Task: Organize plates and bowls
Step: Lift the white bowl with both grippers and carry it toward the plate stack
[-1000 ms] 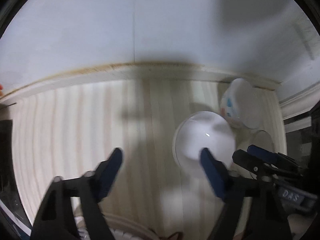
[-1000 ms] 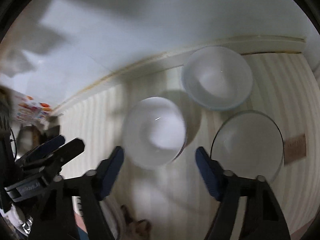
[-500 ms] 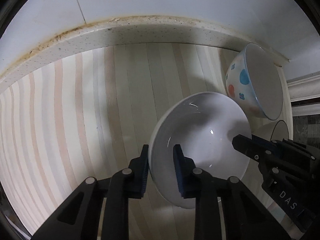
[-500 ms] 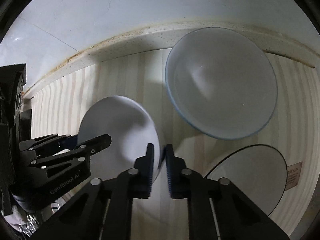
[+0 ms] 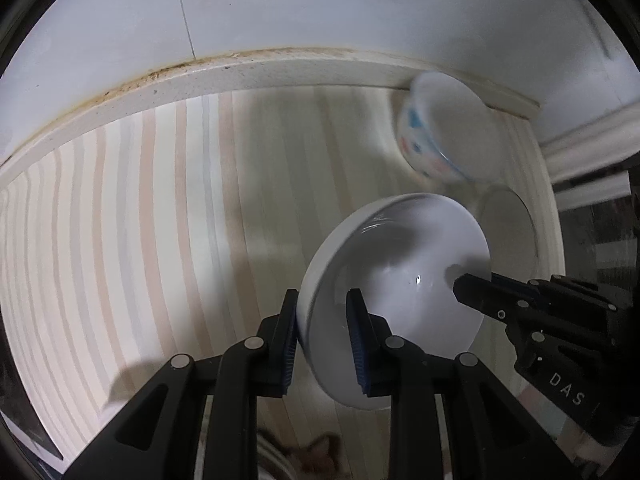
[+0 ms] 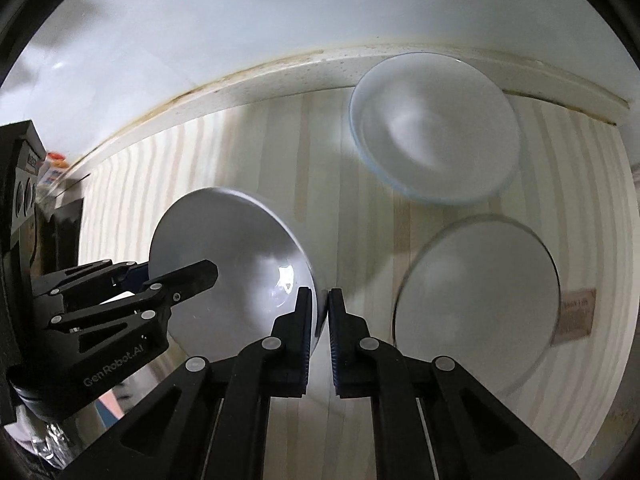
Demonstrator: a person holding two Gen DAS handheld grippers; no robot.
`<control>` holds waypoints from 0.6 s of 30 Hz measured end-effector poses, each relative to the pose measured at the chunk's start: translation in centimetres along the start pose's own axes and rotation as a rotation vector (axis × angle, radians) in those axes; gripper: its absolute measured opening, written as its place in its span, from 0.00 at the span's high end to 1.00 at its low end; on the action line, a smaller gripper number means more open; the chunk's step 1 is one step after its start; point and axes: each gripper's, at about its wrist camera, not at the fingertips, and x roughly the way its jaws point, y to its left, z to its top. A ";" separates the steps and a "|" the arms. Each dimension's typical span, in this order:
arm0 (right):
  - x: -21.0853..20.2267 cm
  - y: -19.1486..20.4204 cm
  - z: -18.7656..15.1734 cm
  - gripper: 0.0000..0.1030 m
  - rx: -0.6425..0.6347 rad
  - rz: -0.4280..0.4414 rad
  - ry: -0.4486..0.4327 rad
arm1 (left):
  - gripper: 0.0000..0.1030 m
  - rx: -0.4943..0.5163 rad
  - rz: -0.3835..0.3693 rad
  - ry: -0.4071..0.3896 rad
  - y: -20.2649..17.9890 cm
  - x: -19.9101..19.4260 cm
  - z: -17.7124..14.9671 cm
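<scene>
Between my two grippers, a plain white bowl (image 5: 394, 304) is held tilted above the striped tabletop (image 5: 140, 220), its hollow facing the left wrist camera. My left gripper (image 5: 322, 334) has its jaws clamped on the bowl's near rim, one blue pad outside the wall and one inside. My right gripper (image 6: 319, 326) has its jaws drawn nearly together on the opposite rim, the thin edge of the bowl pinched between the pads. Seen from the right wrist, the same bowl (image 6: 230, 264) sits left of centre, with the left gripper reaching in over its far side.

Beyond it, against the raised back edge of the tabletop, a white bowl with blue and pink spots (image 5: 436, 132) stands upright; its outline is blurred. Just beside that bowl, toward the right edge, a flat glass plate (image 6: 478, 294) lies on the tabletop. A small brown label (image 6: 576, 316) lies partly under the plate's right margin. Pale wall tiles (image 5: 320, 8) rise behind the stained back edge.
</scene>
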 end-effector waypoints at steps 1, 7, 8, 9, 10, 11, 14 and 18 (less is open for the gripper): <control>-0.5 0.1 -0.8 0.91 -0.001 0.004 -0.002 | 0.80 0.006 0.001 -0.002 -0.3 -0.3 -0.4; -2.4 -0.5 -6.1 0.91 0.009 0.031 0.009 | 0.80 0.012 -0.039 0.036 -1.6 -0.9 -5.0; -2.7 -0.7 -6.9 0.91 0.015 0.033 0.011 | 0.80 0.012 -0.045 0.046 -1.8 -0.7 -5.8; -2.9 -0.9 -8.0 0.91 0.021 0.031 0.012 | 0.80 0.014 -0.050 0.056 -2.1 -0.5 -6.6; -3.0 -1.2 -8.6 0.91 0.026 0.032 0.014 | 0.80 0.017 -0.057 0.064 -2.3 -0.3 -7.0; -3.1 -1.5 -9.7 0.91 0.038 0.034 0.021 | 0.80 0.022 -0.060 0.077 -2.6 0.1 -7.6; -2.9 -2.3 -12.2 0.91 0.061 0.037 0.040 | 0.80 0.037 -0.061 0.107 -3.6 1.2 -9.1; -1.8 -3.4 -14.3 0.91 0.086 0.039 0.069 | 0.80 0.063 -0.047 0.142 -4.9 3.1 -9.8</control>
